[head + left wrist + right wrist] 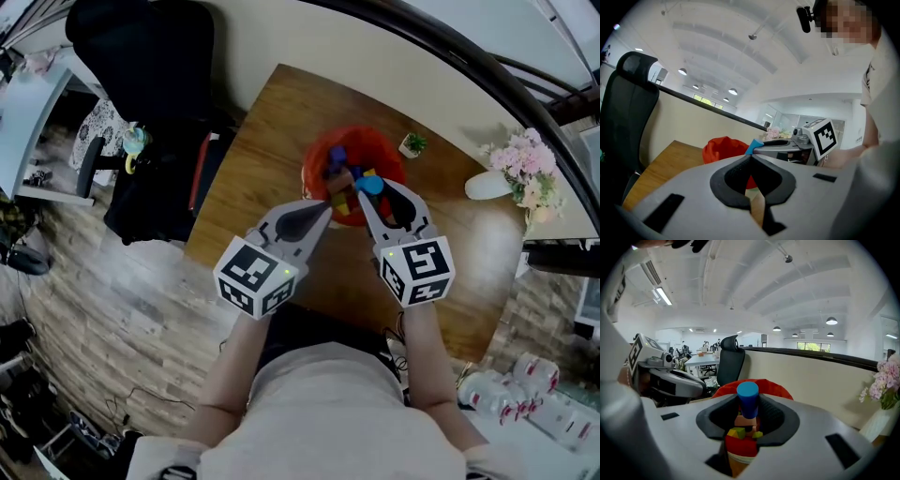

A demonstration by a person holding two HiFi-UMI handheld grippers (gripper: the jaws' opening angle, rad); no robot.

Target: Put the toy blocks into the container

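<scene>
A red container (377, 148) stands on the wooden table (262, 122) with several coloured blocks (339, 169) inside. My right gripper (369, 191) is shut on a blue cylinder block (371, 185) and holds it over the container's near rim. In the right gripper view the blue cylinder (748, 399) stands upright between the jaws, with the container (773, 386) and its blocks (739, 433) behind and below. My left gripper (328, 202) is shut and empty at the container's near left edge. In the left gripper view its tips (750, 157) meet in front of the container (723, 147).
A small potted plant (412, 143) sits just right of the container. A white vase of pink flowers (520, 173) stands at the table's right end. A black office chair (141, 56) is left of the table, and bottles (511, 386) lie on the floor at lower right.
</scene>
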